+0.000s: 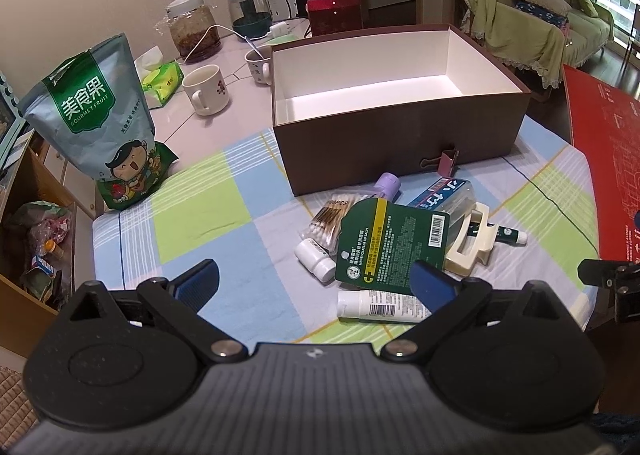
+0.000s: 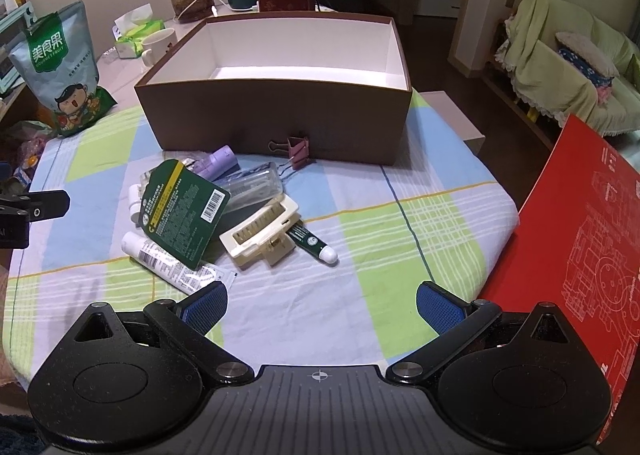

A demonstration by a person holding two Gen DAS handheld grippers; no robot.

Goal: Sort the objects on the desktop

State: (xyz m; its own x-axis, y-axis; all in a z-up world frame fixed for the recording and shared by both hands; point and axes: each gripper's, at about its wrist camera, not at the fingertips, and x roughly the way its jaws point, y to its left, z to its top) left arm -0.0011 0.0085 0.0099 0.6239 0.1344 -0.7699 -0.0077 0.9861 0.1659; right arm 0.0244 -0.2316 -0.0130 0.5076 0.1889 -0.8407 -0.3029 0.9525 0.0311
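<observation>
Both grippers, left (image 1: 316, 279) and right (image 2: 322, 305), stood wide and empty. The card (image 2: 182, 211) looked light, stiff and thin; its raised edge seemed the best hold for lifting into the box (image 2: 280, 127).

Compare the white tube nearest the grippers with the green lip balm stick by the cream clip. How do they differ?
Colour: the white tube is white with a barcode; the lip balm stick is dark green with a white cap.
Size: the white tube looks longer and thicker than the lip balm stick.
Cover: the green card lies over part of the white tube; the lip balm stick has one end tucked under the cream clip.
Shared: both lie flat on the checked cloth, outside the brown box.
</observation>
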